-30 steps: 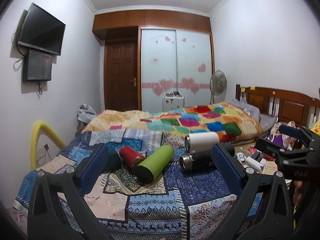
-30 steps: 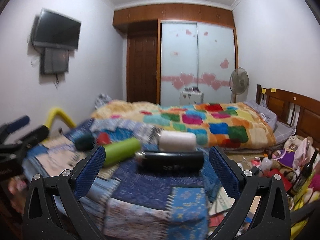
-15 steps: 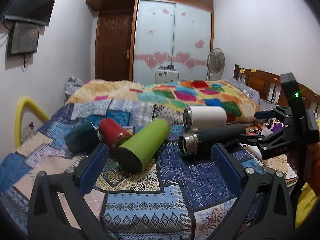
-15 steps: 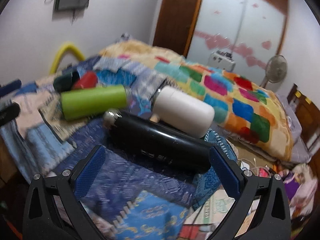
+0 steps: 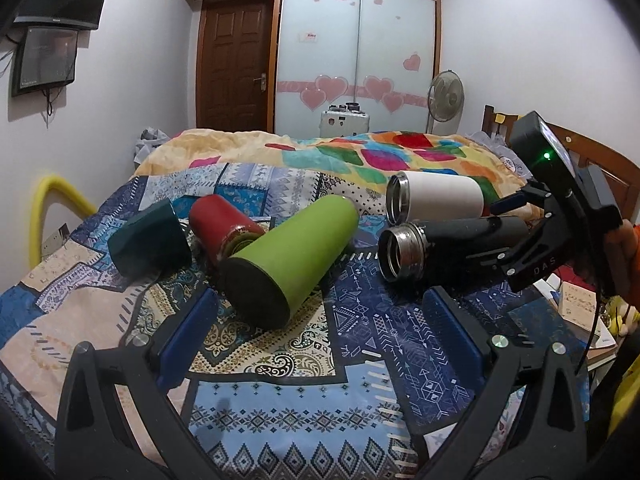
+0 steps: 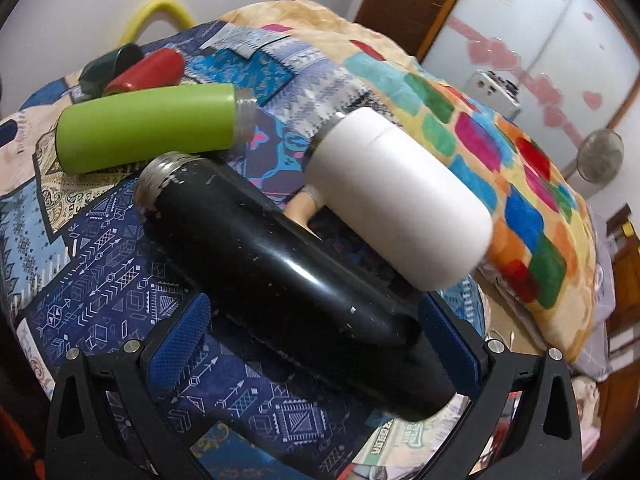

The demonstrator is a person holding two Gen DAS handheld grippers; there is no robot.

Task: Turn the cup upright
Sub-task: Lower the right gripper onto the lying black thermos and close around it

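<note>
Several cups lie on their sides on a patterned quilt point(image 5: 280, 376): a dark green cup point(image 5: 150, 240), a red cup point(image 5: 220, 226), a lime green cup point(image 5: 292, 256), a white cup point(image 5: 436, 198) and a long black flask point(image 5: 452, 244). My left gripper point(image 5: 320, 332) is open and empty, just in front of the lime cup's base. My right gripper point(image 6: 316, 332) is open, its pads to either side of the base end of the black flask point(image 6: 288, 276), which lies slanted between them. The white cup point(image 6: 396, 204) lies just beyond. The right gripper's body point(image 5: 552, 220) shows at the flask's far end.
The quilt covers a bed with a colourful blanket point(image 5: 360, 156) behind the cups. A yellow curved tube point(image 5: 52, 204) stands at the left. Clutter and books point(image 5: 576, 300) lie off the bed's right edge. A wooden headboard point(image 5: 592, 152) is at the right.
Both grippers have moved in closer to the cups. The right gripper has come down so that the black flask's base now lies between its open fingers.
</note>
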